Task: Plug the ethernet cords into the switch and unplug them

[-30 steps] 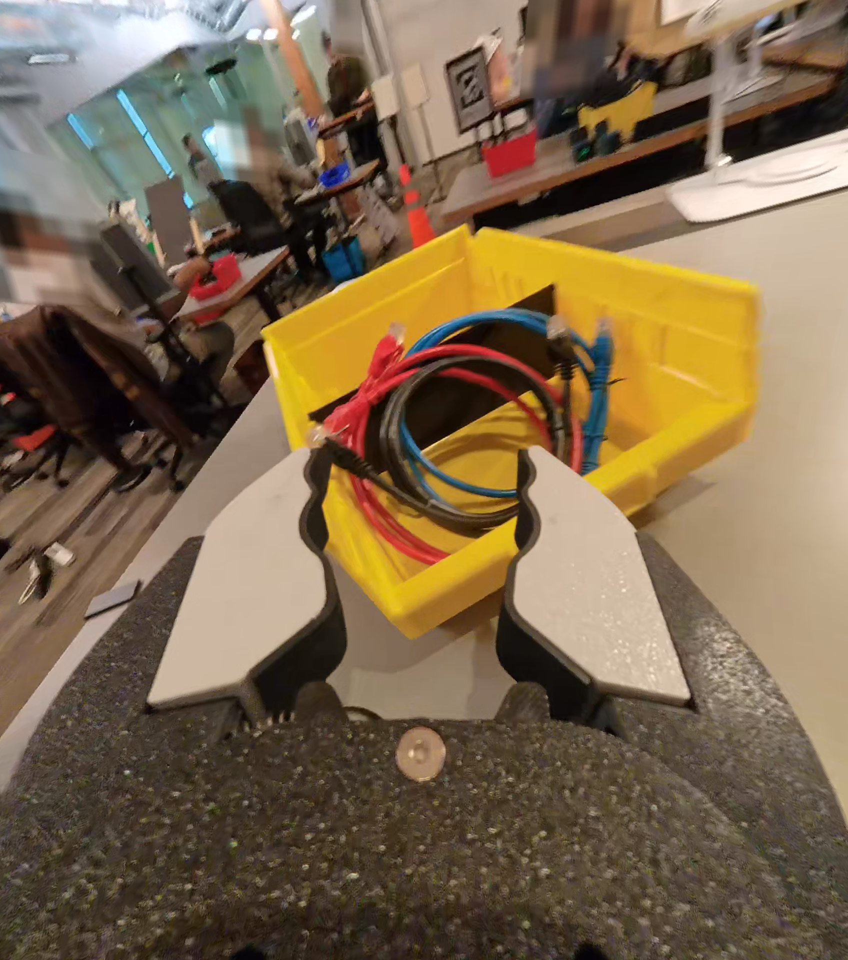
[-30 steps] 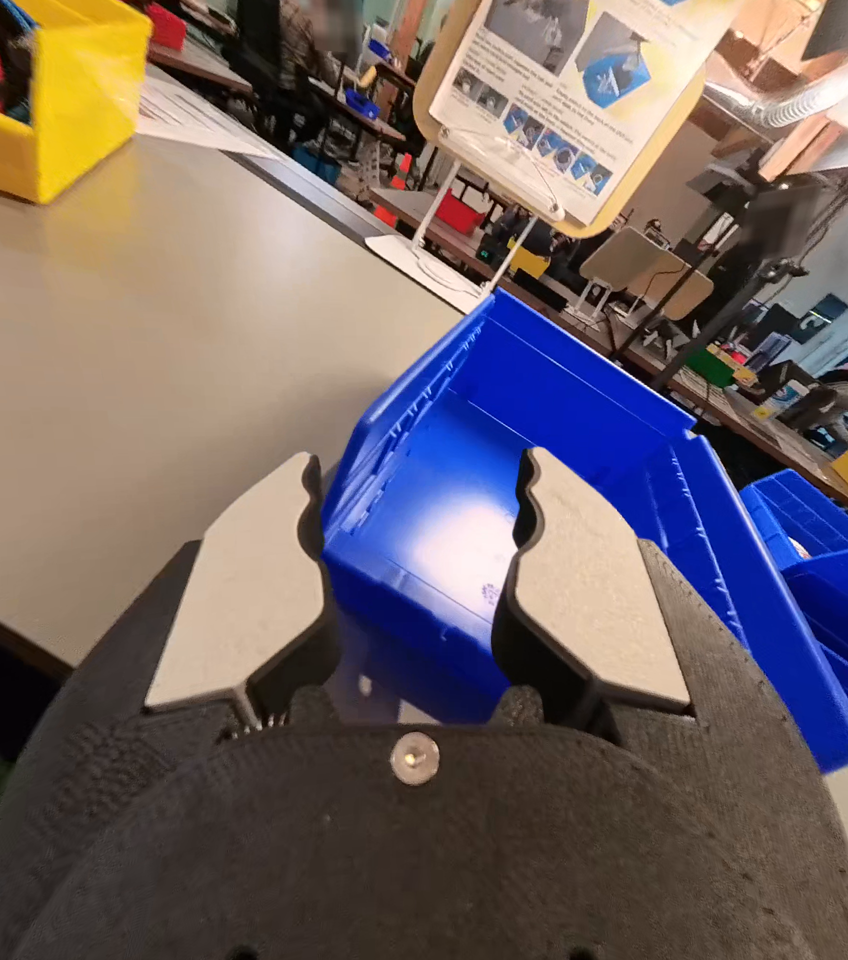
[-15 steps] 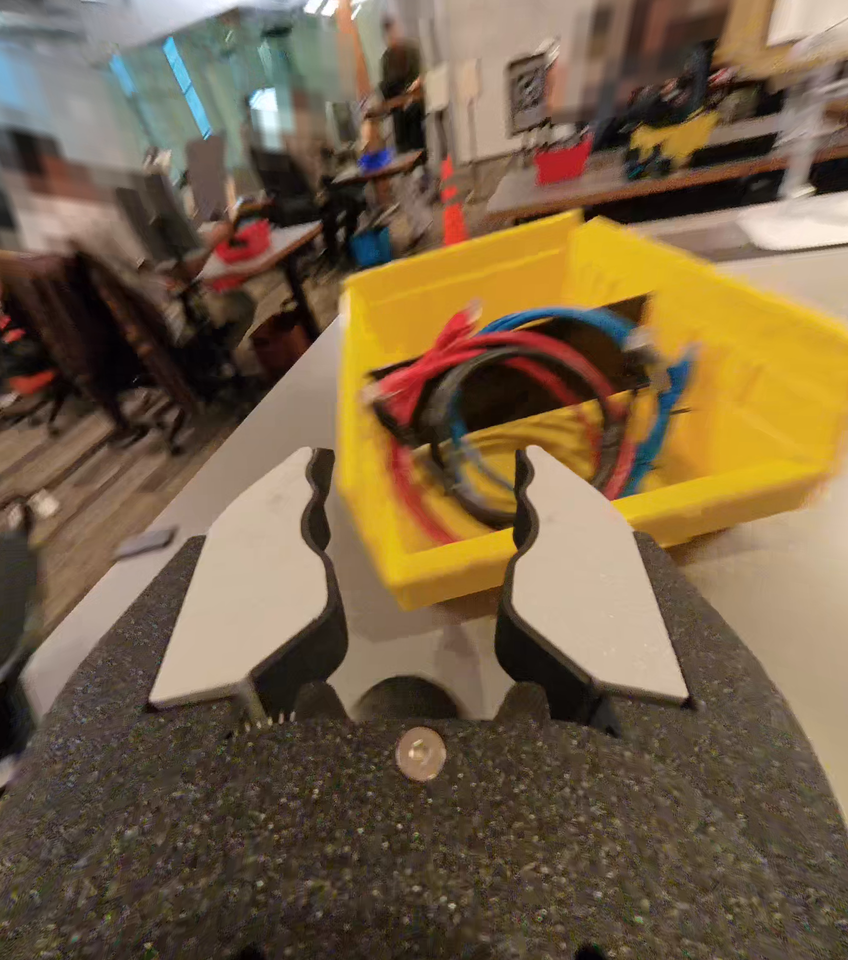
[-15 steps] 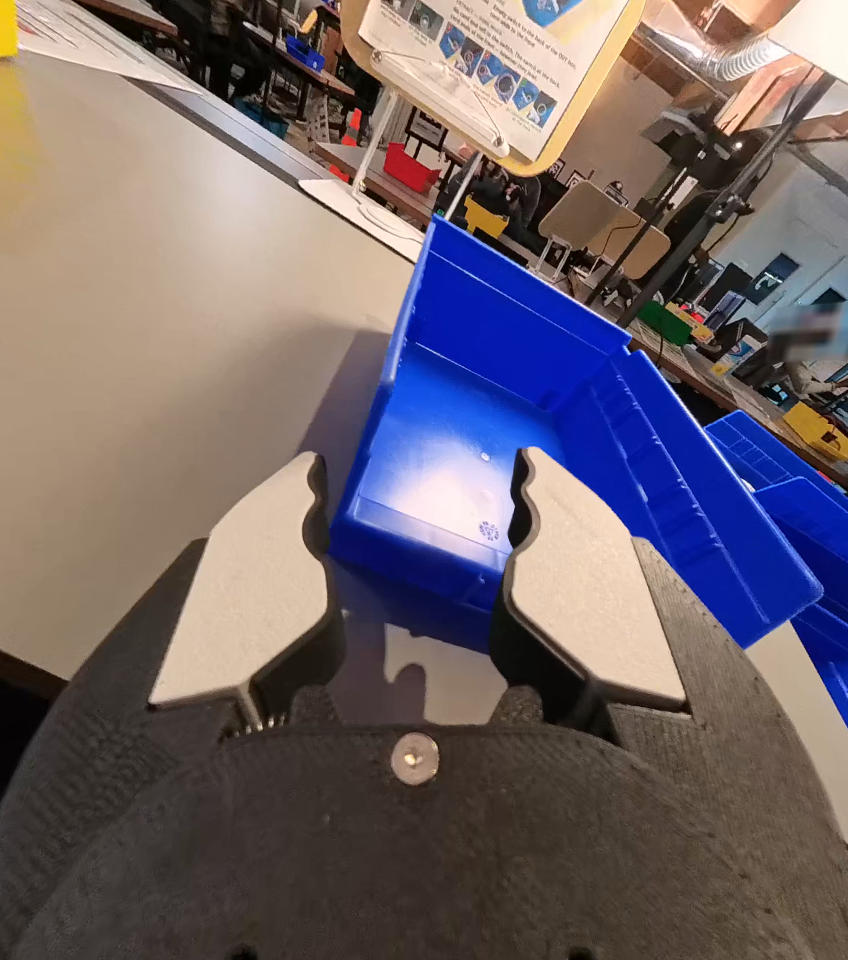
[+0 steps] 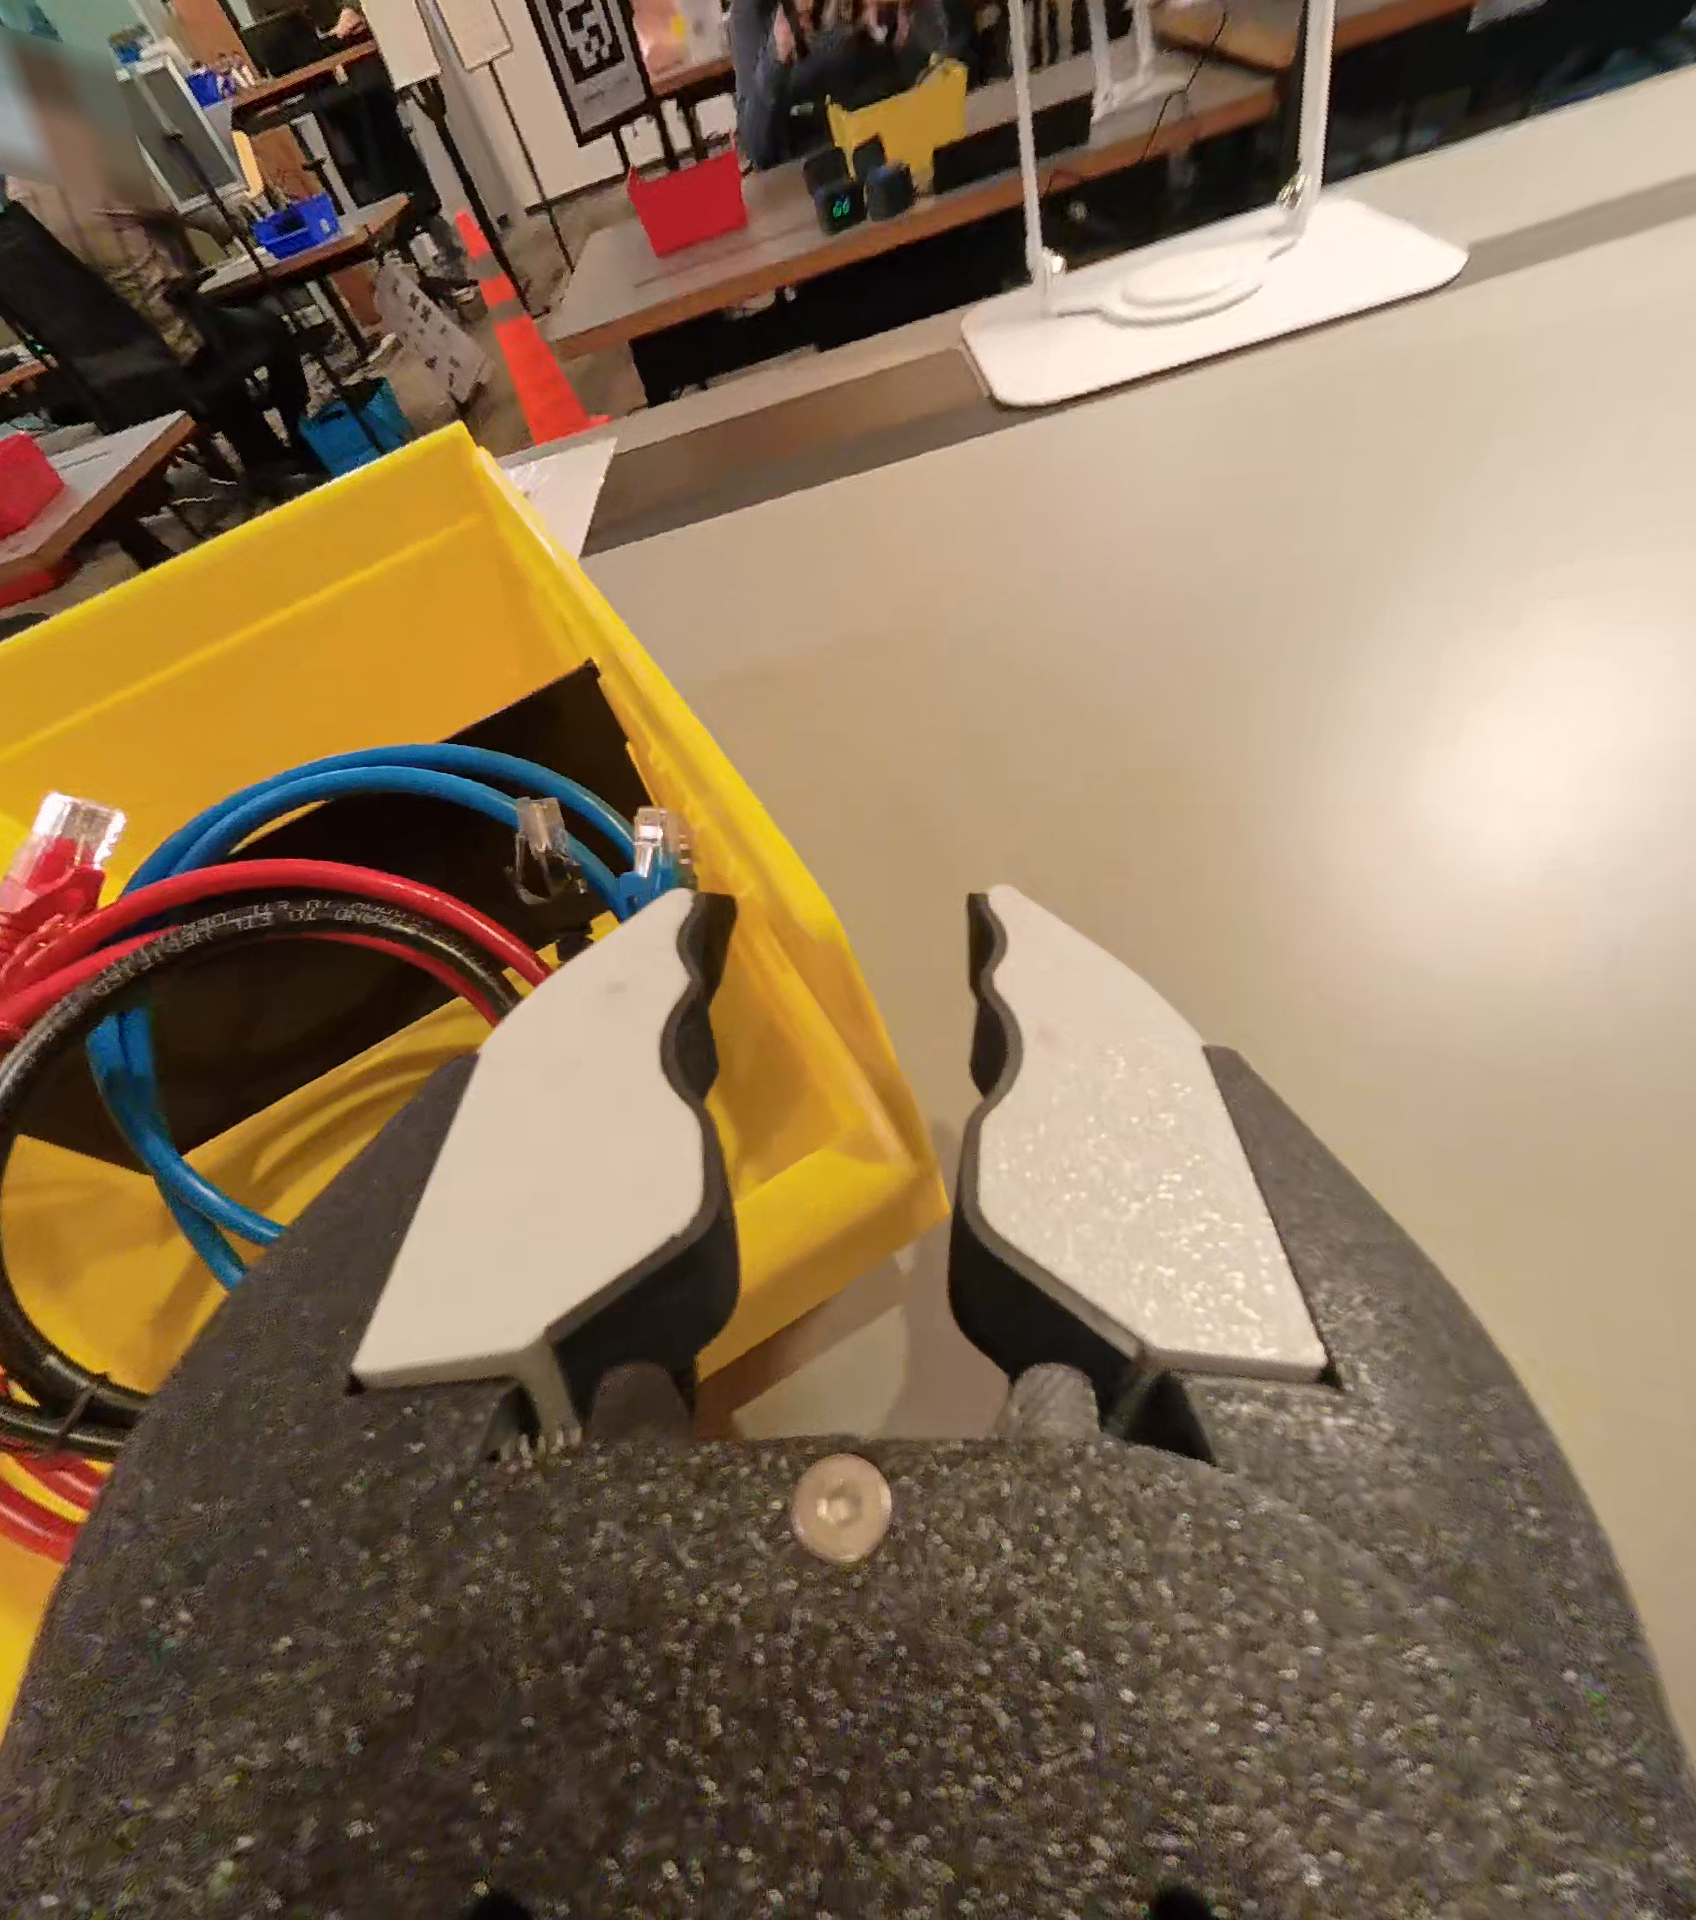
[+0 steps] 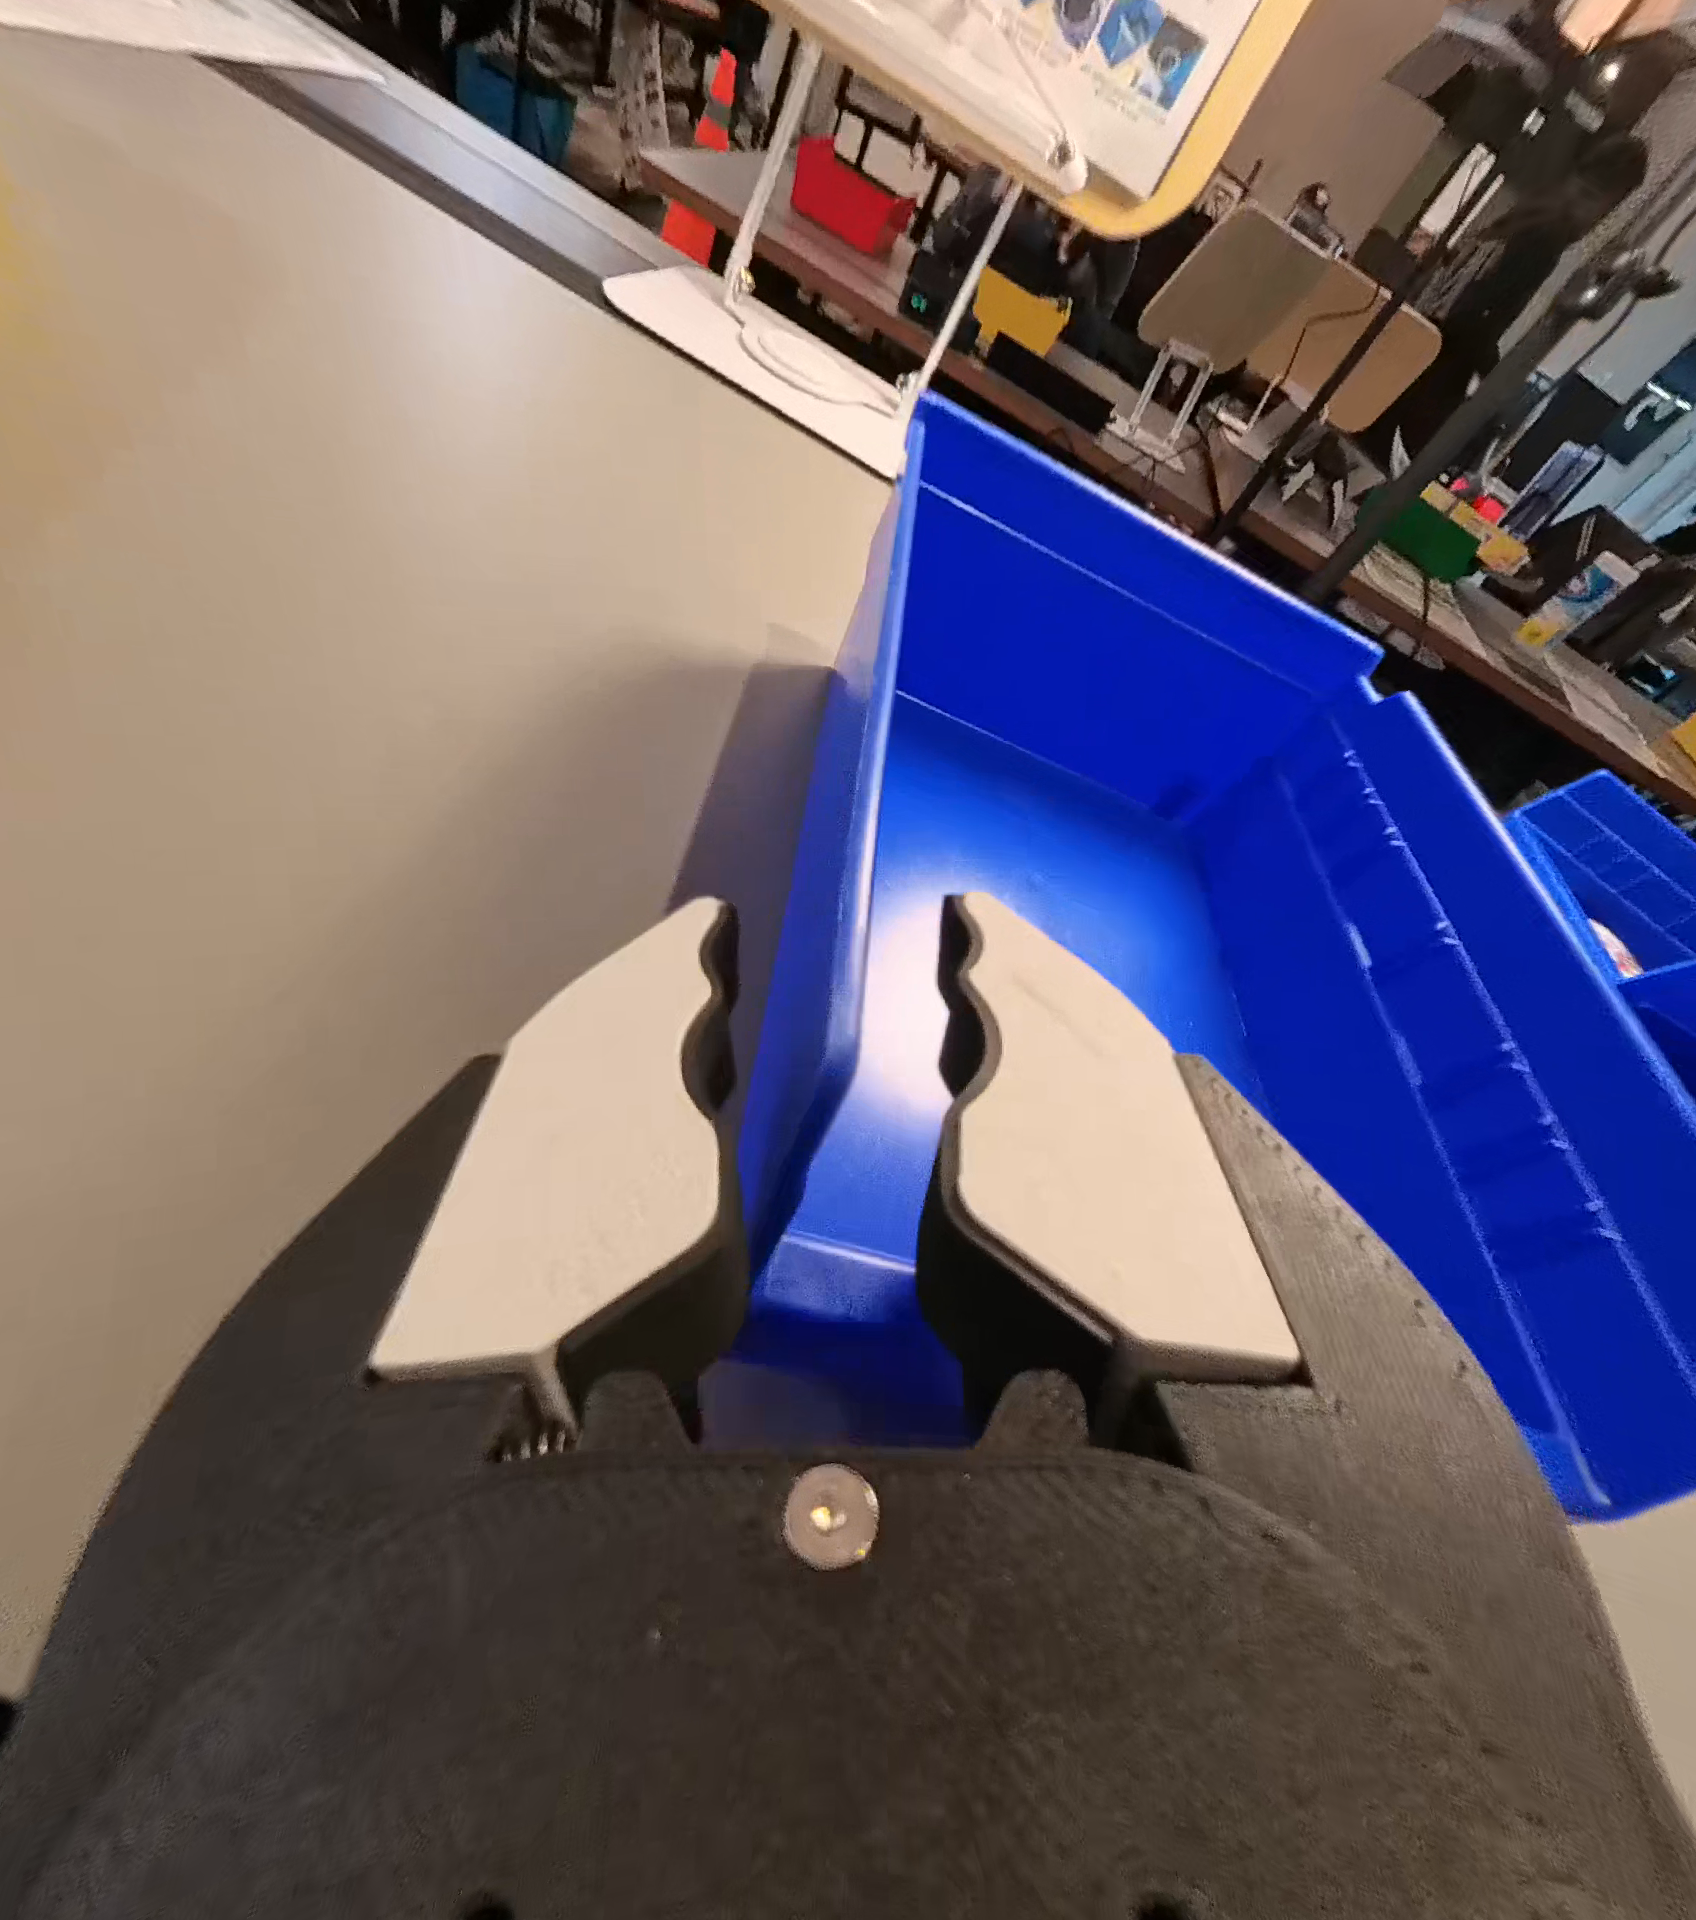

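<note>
In my left view, my left gripper [image 5: 849,914] is spread wide and holds nothing, with one finger over the yellow bin [image 5: 304,644] and the other over the bare table [image 5: 1291,675]; the red cord [image 5: 231,902], blue cord [image 5: 387,764] and black cord [image 5: 23,1049] lie coiled in that bin, just left of my fingers. In my right view, my right gripper [image 6: 839,914] is spread with the blue bin [image 6: 1114,665] wall between its fingers, and I cannot tell if they touch it.
</note>
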The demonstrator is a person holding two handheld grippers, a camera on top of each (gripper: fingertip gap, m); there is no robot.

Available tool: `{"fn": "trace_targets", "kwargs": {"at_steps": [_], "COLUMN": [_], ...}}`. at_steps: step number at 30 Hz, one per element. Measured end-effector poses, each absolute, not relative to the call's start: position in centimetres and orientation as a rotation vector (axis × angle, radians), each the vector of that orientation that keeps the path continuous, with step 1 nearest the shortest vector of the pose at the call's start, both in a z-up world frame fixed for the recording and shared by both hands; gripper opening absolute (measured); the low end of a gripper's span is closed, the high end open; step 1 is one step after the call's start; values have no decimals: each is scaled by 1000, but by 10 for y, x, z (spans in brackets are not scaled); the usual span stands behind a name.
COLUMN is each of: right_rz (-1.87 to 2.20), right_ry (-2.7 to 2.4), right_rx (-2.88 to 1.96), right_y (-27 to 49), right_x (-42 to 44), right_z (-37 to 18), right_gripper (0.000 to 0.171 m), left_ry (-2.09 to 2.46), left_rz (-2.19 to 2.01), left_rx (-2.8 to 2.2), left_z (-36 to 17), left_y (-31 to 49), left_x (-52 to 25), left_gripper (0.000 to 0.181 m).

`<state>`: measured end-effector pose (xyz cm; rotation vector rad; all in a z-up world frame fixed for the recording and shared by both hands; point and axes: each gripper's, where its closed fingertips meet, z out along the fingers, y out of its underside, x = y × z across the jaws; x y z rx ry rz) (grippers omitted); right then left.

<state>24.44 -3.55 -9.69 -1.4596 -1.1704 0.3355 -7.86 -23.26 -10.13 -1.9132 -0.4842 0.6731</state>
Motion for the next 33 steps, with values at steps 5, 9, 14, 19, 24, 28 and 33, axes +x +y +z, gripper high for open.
{"fn": "trace_targets", "kwargs": {"at_steps": [5,9,14,19,24,28,33], "right_rz": [235,237,187,92,41,22,24], "right_ry": [-1144,-1121,-1091,-1037,-1017,-998,-976], "right_rx": [-1433,-1435,-1446,-1485,-1528,-1577,-1623], "right_y": [-27,-26,-20,8,48,78,94], "right_x": [245,261,287,307,323,327,334], "right_z": [-103,-102,-102,-102,-102,-102,-104], "right_gripper": [10,12,11,8,9,8,7], "left_ry": [-427,-455,-493,-495,-474,-524,-562], "left_rz": [828,892,903,869,860,831,818], "left_rx": [-1941,-1926,-1894,-1916,-1940,-1957,-1968], "left_z": [-106,-104,-103,-101,-101,-104,-106], "left_y": [-239,-269,-318,-344,-362,-379,-389], "left_x": [-84,-82,-79,-86,-105,-137,-173], "left_gripper": [20,11,6,7,6,6,4]}}
